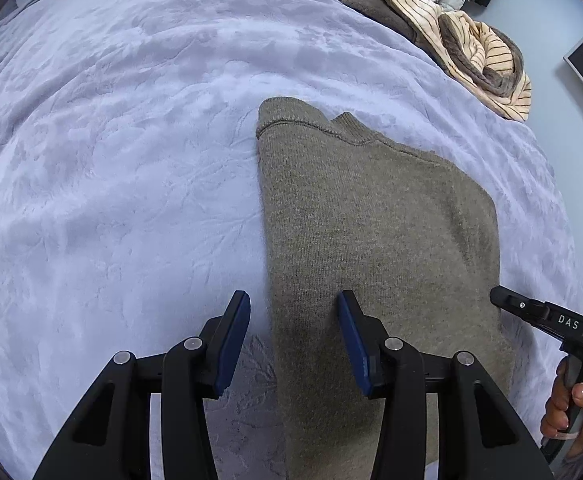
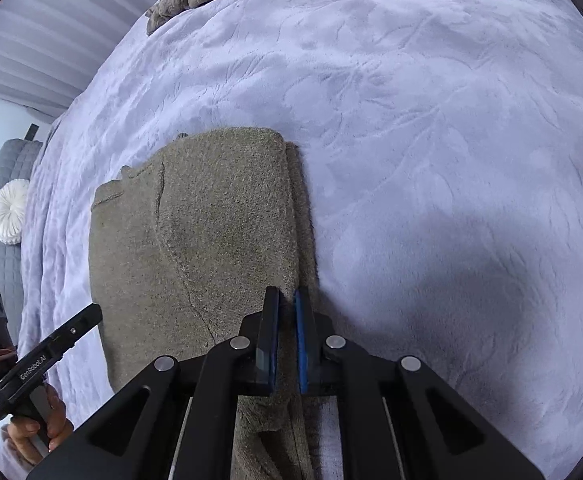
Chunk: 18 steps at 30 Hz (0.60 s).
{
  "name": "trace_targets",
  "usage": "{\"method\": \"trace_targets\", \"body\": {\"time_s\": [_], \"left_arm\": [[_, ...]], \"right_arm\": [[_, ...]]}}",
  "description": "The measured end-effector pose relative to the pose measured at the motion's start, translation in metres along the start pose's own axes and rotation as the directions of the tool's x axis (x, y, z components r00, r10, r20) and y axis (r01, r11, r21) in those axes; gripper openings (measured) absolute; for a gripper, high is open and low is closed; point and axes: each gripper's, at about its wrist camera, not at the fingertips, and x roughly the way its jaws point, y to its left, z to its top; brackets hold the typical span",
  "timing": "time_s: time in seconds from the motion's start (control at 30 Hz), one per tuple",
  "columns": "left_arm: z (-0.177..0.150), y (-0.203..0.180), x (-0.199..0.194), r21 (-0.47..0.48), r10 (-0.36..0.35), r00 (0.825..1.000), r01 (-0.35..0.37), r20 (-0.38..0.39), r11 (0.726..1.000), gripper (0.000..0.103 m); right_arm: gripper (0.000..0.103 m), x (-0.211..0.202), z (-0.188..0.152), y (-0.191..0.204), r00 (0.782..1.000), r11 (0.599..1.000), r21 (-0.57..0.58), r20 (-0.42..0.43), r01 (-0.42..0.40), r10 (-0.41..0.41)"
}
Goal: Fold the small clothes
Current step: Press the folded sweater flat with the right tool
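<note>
An olive-grey knit garment (image 1: 375, 240) lies folded lengthwise on the lavender blanket (image 1: 131, 160). My left gripper (image 1: 294, 300) is open, its jaws straddling the garment's left edge near the close end, nothing held. In the right wrist view the garment (image 2: 219, 240) lies left of centre. My right gripper (image 2: 287, 294) is shut on the garment's right folded edge, fabric pinched between the blue pads. The right gripper shows at the right edge of the left wrist view (image 1: 499, 296).
A heap of brown and striped cream clothes (image 1: 471, 44) lies at the far right of the bed. A white round cushion (image 2: 9, 212) sits on a grey quilted surface at the left. The lavender blanket (image 2: 451, 160) spreads widely around the garment.
</note>
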Motion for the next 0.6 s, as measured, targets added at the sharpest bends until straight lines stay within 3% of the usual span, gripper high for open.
{"method": "trace_targets", "body": {"time_s": [0.47,0.5,0.57,0.6], "left_arm": [[0.001,-0.003,-0.002,0.021,0.029,0.999,-0.028,-0.029,0.999,0.048],[0.001,-0.002,-0.002,0.02,0.034,0.999,-0.033,-0.034,0.999,0.051],[0.0,-0.001,-0.004,0.017,0.05,0.998,-0.05,-0.033,0.999,0.072],[0.0,-0.001,-0.005,0.015,0.056,0.998,-0.056,-0.027,0.998,0.072]], "right_arm": [[0.008,-0.021,-0.014,0.0,1.0,1.0,0.017,-0.005,0.001,-0.001],[0.008,-0.02,-0.015,0.0,1.0,1.0,0.021,-0.009,0.002,-0.002],[0.008,-0.018,-0.017,-0.001,1.0,0.999,0.031,-0.015,-0.005,0.006],[0.008,-0.017,-0.017,-0.001,1.0,0.999,0.035,-0.017,-0.009,0.009]]}}
